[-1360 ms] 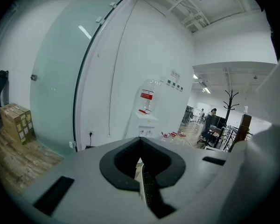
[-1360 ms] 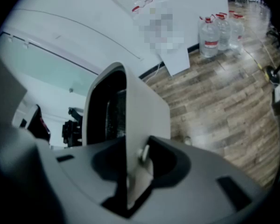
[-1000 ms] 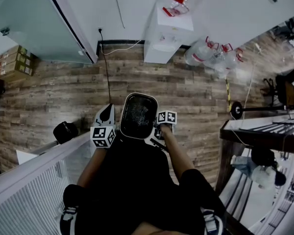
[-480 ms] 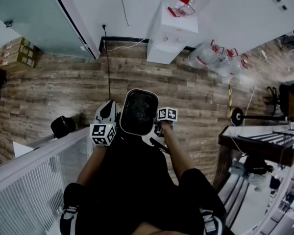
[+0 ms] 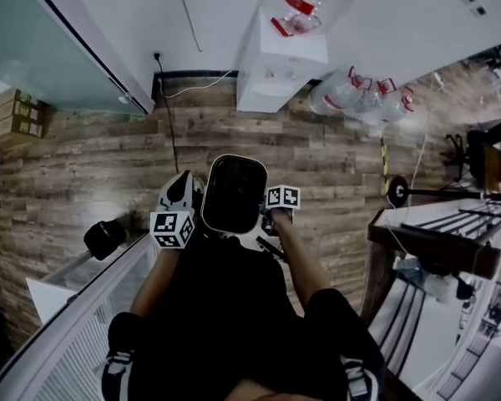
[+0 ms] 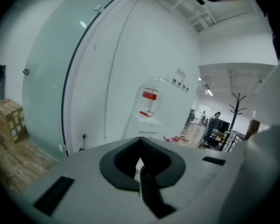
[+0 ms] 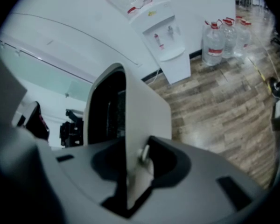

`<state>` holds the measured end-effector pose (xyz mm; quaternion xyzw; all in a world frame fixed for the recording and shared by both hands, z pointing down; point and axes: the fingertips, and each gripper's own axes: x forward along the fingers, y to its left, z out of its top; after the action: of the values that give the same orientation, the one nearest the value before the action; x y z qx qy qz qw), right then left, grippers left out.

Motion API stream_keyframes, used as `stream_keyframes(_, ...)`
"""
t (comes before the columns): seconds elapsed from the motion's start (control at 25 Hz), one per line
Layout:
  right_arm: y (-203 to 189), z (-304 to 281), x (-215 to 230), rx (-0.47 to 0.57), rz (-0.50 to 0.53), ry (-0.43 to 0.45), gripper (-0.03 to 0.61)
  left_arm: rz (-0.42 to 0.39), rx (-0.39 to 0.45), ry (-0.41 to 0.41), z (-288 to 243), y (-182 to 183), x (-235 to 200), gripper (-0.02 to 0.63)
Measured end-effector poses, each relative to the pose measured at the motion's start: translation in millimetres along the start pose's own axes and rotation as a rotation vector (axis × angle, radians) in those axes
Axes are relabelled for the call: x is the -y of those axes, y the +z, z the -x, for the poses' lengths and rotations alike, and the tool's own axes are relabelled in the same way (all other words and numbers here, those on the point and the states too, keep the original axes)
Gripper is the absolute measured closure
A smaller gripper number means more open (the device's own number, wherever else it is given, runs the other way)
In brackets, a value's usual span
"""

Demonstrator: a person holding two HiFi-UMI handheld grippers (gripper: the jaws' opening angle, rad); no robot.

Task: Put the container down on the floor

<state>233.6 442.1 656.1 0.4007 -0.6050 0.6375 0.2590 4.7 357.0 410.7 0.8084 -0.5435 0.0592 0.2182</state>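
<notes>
Right gripper (image 7: 136, 169) is clamped on the container (image 5: 234, 192)'s thin white wall, left gripper (image 6: 143, 183) seems to pinch its dark rim, bin's up over the floor (image 5: 75, 174), probably light stiff plastic, so opposite-rim grips suit it.

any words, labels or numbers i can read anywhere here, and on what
No text reads clearly.
Red label on the water bottle: blurred.
Print on the cardboard boxes: too small.
Wall plaques: too small.
Marker cubes: square patterns only, no words.
</notes>
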Motion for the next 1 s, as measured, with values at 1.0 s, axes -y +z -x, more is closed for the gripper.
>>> stream_keyframes(1.0,230,-80,-109,0.055,-0.031,0.079,0.448,0.018,-0.027,-0.002,-160,88,-141,0.586)
